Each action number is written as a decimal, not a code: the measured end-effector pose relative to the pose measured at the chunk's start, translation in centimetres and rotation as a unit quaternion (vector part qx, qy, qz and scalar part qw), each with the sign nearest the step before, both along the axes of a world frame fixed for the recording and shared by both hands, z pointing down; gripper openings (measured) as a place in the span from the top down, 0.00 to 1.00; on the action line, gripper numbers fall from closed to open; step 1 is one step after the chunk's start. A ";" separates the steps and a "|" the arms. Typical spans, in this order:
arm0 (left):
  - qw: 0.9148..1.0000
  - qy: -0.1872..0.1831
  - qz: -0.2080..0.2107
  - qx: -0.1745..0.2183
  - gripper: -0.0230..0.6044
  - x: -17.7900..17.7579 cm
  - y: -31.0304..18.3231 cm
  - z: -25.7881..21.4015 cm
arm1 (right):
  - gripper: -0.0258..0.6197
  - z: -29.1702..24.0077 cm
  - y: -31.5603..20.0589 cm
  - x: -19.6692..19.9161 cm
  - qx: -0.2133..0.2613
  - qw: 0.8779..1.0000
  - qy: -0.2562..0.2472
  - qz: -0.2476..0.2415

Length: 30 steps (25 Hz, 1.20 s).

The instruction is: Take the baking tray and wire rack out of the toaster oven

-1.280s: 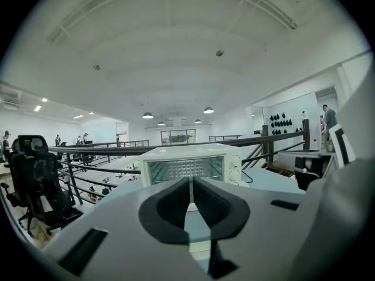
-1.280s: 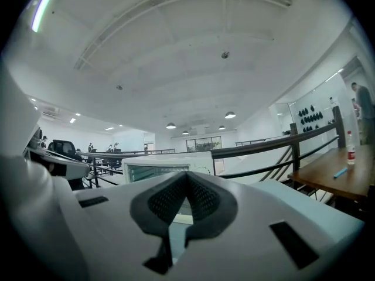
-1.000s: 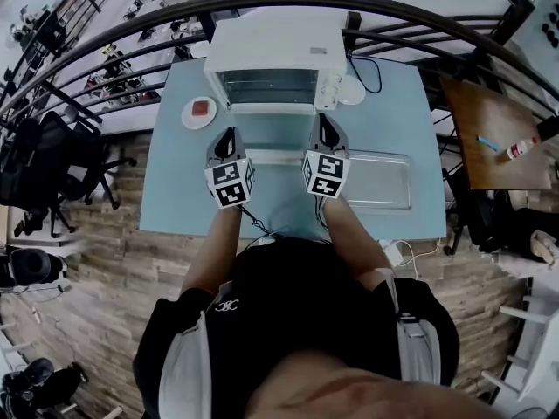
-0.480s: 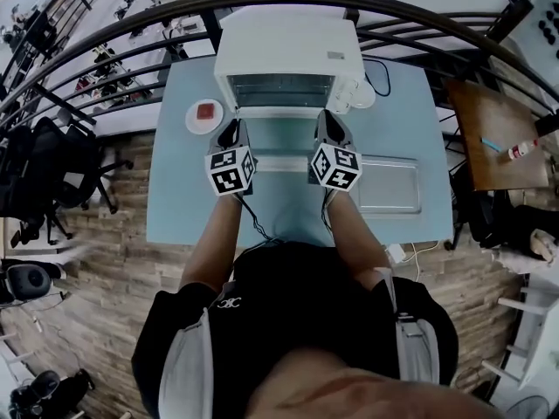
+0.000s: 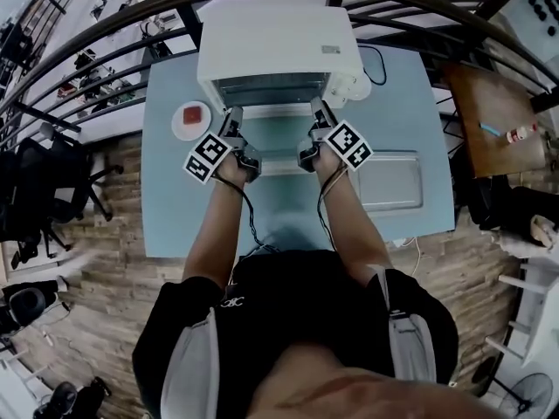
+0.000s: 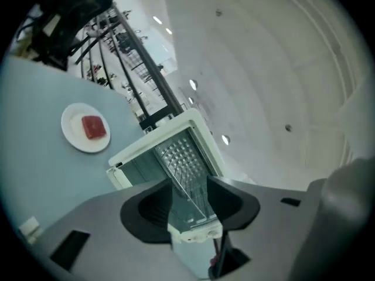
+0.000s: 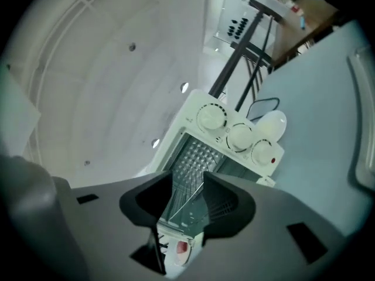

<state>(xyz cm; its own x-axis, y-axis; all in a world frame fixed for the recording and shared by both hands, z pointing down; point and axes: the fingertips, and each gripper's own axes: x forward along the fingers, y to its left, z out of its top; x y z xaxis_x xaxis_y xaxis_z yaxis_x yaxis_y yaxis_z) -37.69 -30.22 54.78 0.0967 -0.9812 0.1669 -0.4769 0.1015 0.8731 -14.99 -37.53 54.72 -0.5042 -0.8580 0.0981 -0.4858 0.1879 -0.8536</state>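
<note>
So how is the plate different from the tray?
The plate is round and white; the tray is rectangular. The plate holds a red piece; the tray looks empty. The plate sits at the table's left, the tray at its right. Both lie flat on the table.

Tally on the surface [image 5: 166, 199]
One toaster oven [image 5: 275, 46], three knobs [image 7: 240, 136], one plate [image 5: 190, 119], one tray [image 5: 389, 180], one left gripper [image 5: 234, 122], one right gripper [image 5: 318, 119].

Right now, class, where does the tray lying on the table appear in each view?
Head view: tray right of centre, nearer the person than the oven.
Left gripper view: not in it.
Right gripper view: tray at the right edge, cut off.
Shared landmark: the white toaster oven.
</note>
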 end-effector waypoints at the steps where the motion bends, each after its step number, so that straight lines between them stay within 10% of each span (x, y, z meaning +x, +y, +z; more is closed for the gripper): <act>1: 1.000 0.029 -0.009 0.005 0.68 -0.5 -0.6 0.5 | 0.72 0.5 -0.6 -0.1 -0.009 1.000 -0.018 0.008; 7: 0.988 0.139 -0.054 0.036 0.68 -2.8 -4.5 2.7 | 0.72 3.3 -4.1 -0.9 -0.038 0.990 -0.124 0.057; 30: 0.948 0.273 -0.142 0.080 0.71 -6.3 -11.8 8.4 | 0.73 8.2 -11.8 -2.6 -0.068 0.966 -0.221 0.120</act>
<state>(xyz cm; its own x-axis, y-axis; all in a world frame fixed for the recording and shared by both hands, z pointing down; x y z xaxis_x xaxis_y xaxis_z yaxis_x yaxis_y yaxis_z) -43.98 -42.01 63.20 -0.1460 -0.9892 0.0159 0.0781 0.0045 0.9969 -17.55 -49.37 62.94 -0.3106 -0.9498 0.0382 -0.0846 -0.0125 -0.9963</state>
